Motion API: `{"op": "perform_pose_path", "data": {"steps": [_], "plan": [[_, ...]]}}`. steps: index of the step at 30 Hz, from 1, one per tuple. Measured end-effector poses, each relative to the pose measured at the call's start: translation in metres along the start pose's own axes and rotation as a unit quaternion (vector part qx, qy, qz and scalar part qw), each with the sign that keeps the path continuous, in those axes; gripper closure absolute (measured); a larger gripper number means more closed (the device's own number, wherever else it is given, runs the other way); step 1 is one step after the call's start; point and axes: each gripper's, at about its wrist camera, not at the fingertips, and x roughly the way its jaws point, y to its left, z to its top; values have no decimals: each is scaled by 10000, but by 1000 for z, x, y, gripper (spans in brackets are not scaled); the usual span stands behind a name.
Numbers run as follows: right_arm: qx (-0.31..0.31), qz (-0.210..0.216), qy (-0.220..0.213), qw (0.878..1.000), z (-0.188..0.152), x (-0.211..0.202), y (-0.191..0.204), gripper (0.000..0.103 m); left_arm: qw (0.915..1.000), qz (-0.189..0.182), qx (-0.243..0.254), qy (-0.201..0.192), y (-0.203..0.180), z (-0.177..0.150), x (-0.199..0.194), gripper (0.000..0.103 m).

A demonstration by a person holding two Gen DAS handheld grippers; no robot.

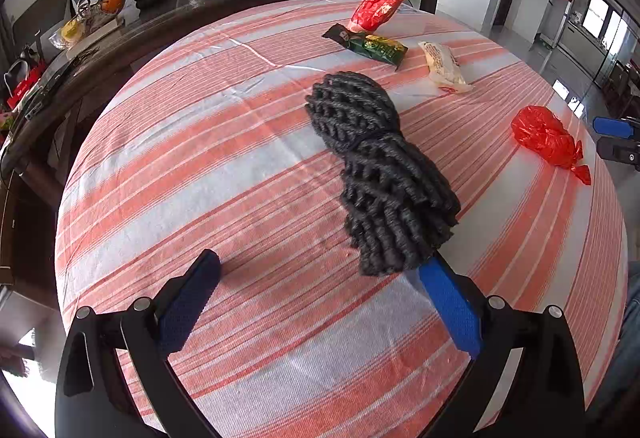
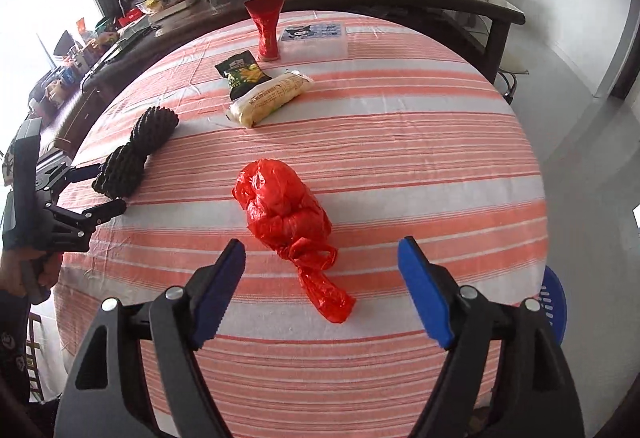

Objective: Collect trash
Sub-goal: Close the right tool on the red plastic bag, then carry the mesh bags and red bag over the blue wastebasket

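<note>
Right gripper point(image 2: 320, 270) is hovering with jaws standing wide and holding nothing, the red bag point(image 2: 286, 207) lying on the tabletop point(image 2: 420, 157) just ahead, its knotted tail reaching between them. Left gripper point(image 1: 320, 274) is gaping too, empty, beside the black bundle point(image 1: 380, 165). Likely light, crinkly and slippery; pinching the knot looks safest. Wrappers point(image 2: 272, 93) are lying beyond

On the table point(image 2: 400, 157) a knotted plastic bag point(image 2: 286, 215) lies near the front edge, and the right gripper point(image 2: 322, 252) hangs above its tail end. To the left lies a bundle of netting point(image 2: 134, 153), one end beside a finger of the left gripper point(image 1: 320, 264). Behind them lie a long bread packet point(image 2: 270, 97) and a snack packet point(image 2: 240, 75) side by side. Farther back stands a tall pouch point(image 2: 267, 23), with a flat box point(image 2: 314, 37) just right of it.
</note>
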Motion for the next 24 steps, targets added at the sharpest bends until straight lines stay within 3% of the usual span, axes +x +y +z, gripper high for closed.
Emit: {"op": "perform_pose_path", "data": {"steps": [4,7,11,15,17,19,20,21,24], "plan": [[-547,389,38,9977,10,6,10,24,9982,-557,77,-189,-6,5,-17,5],[-1023,441,302,9933,14,21,24,24,9967,-783,118,-205,-18,20,-17,5],[-1375,114,452,9894,20,38,35,24,9987,-471,172,9,-27,41,5,5],[-1529,167,578,9864,28,50,38,24,9988,-456,60,154,-24,50,14,6],[-1618,266,764,9835,29,56,41,26,9986,-488,92,167,-23,51,12,19],[-1585,354,866,9829,29,59,41,48,9982,-546,96,218,-21,49,12,37],[-1536,357,887,9835,28,59,40,54,9980,-568,89,259,-20,48,12,43],[-1488,339,877,9844,27,58,40,56,9976,-617,73,311,-20,46,14,58],[-1232,380,707,9891,25,49,35,57,9976,-659,-17,207,-20,41,7,62]]}}
